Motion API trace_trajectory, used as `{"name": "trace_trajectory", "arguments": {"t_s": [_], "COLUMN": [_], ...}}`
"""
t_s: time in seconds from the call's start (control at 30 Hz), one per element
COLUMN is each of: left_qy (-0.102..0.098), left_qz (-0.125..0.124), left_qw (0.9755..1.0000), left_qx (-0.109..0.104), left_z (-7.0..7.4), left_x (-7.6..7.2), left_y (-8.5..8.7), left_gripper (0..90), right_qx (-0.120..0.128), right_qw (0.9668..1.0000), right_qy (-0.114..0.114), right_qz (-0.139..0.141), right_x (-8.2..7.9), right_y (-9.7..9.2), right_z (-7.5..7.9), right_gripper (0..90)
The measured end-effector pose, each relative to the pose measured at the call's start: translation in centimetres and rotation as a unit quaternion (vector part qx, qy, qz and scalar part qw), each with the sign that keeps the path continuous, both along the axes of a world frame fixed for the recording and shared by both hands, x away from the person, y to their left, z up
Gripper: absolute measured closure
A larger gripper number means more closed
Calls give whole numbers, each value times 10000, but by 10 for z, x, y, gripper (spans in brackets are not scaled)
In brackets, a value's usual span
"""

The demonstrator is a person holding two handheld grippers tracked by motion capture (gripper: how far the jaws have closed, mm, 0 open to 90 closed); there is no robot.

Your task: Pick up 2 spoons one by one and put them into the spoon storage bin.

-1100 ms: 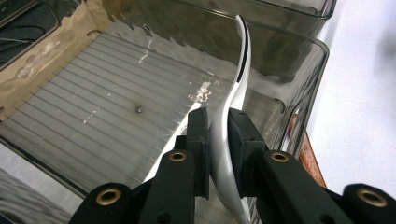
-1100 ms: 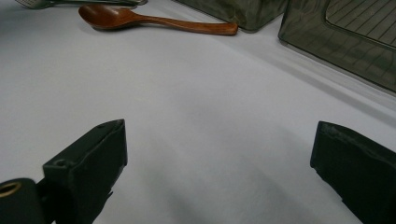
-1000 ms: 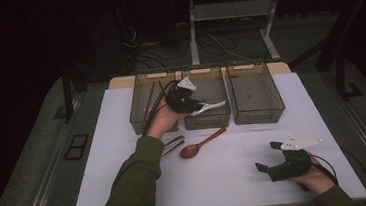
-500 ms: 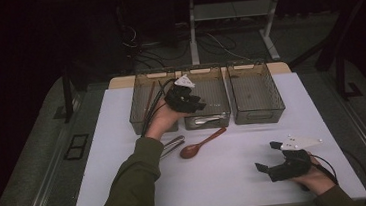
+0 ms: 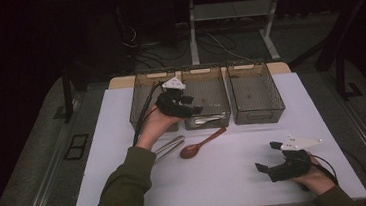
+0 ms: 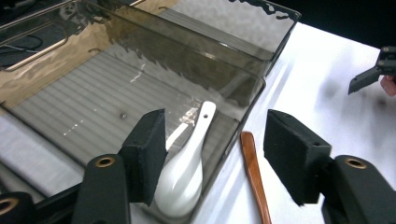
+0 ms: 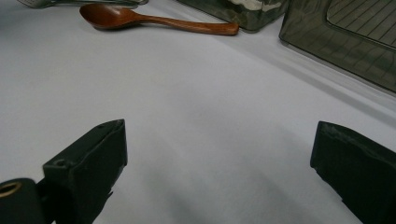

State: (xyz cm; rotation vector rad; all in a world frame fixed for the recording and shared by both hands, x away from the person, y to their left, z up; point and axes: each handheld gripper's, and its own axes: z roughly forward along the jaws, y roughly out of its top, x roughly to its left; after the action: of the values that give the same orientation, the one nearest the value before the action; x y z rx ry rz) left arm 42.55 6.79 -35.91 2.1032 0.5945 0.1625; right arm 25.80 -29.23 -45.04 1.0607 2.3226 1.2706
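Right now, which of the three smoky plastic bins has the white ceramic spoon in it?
The middle smoky transparent bin, under the left gripper: white ceramic spoon lies inside. The wooden spoon lies on the table.

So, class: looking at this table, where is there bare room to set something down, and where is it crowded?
Free: the white table between the wooden spoon and the right gripper, and the right bin, which looks empty. Crowded: the middle bin, where the left gripper hovers over a white spoon, and the strip before it with metal utensils.
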Motion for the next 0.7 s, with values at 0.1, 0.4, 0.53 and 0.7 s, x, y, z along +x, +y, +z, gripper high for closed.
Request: {"name": "trace_trajectory", "arguments": {"t_s": [0.1,0.4,0.53,0.7], "left_qy": [54,143,158,79], "left_qz": [46,185,226,242], "left_qw": [10000,9997,9996,9997], "left_qx": [-39,69,41,23], "left_z": [-3,-16,-19,-23], "left_x": [-7,-31,-41,-52], "left_y": [6,22,27,31], "left_gripper": [348,240,202,162], "right_qx": [-8,-11,-5,4], "right_qw": [10000,10000,10000,10000], "right_qy": [8,22,11,14], "right_qz": [4,23,18,10], "right_x": [0,0,0,0], "right_y": [0,0,0,-1], "right_z": [0,0,0,1], "right_gripper": [38,38,38,38]}}
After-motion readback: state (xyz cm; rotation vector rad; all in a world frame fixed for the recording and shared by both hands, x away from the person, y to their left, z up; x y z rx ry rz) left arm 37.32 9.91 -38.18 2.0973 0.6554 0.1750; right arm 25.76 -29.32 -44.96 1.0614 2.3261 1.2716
